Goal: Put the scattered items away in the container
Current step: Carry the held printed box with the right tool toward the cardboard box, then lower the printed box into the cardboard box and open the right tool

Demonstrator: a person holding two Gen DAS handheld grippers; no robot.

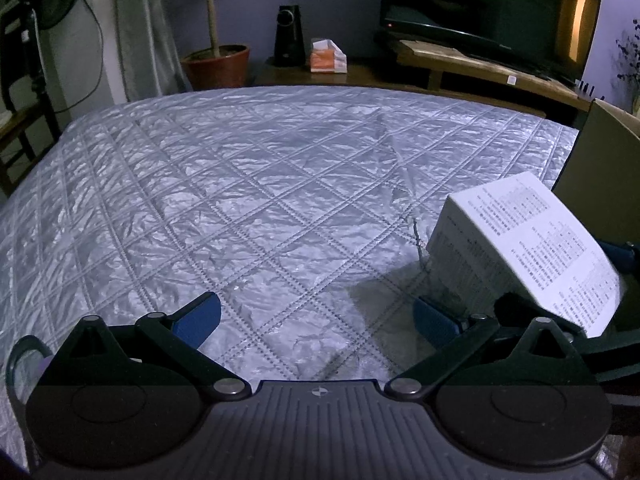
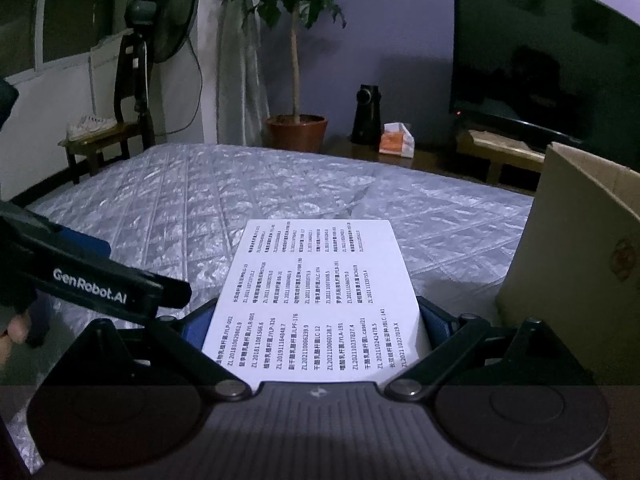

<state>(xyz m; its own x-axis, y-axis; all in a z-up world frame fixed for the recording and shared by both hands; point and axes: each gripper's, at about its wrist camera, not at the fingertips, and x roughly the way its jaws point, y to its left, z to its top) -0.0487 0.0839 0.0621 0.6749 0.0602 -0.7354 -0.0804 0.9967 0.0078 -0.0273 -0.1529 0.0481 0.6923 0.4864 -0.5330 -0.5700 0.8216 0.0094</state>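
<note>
A white box [image 2: 320,288] printed with black text sits between the blue pads of my right gripper [image 2: 316,316], which is shut on its two sides. In the left wrist view the same white box [image 1: 520,248] is tilted above the quilt with a shadow beneath it. The open cardboard box [image 2: 580,260] stands just right of it, and its corner [image 1: 600,168] shows at the far right. My left gripper [image 1: 318,312] hovers open over bare quilt with nothing between its fingers. Its black body [image 2: 100,284] lies to the left of the held box.
A silver quilted cover [image 1: 260,200] spreads across the whole surface. Beyond its far edge are a potted plant [image 2: 296,132], a black speaker [image 2: 366,116], a tissue pack [image 2: 396,140] and a television [image 2: 540,60]. A fan [image 2: 168,20] and a chair stand at the back left.
</note>
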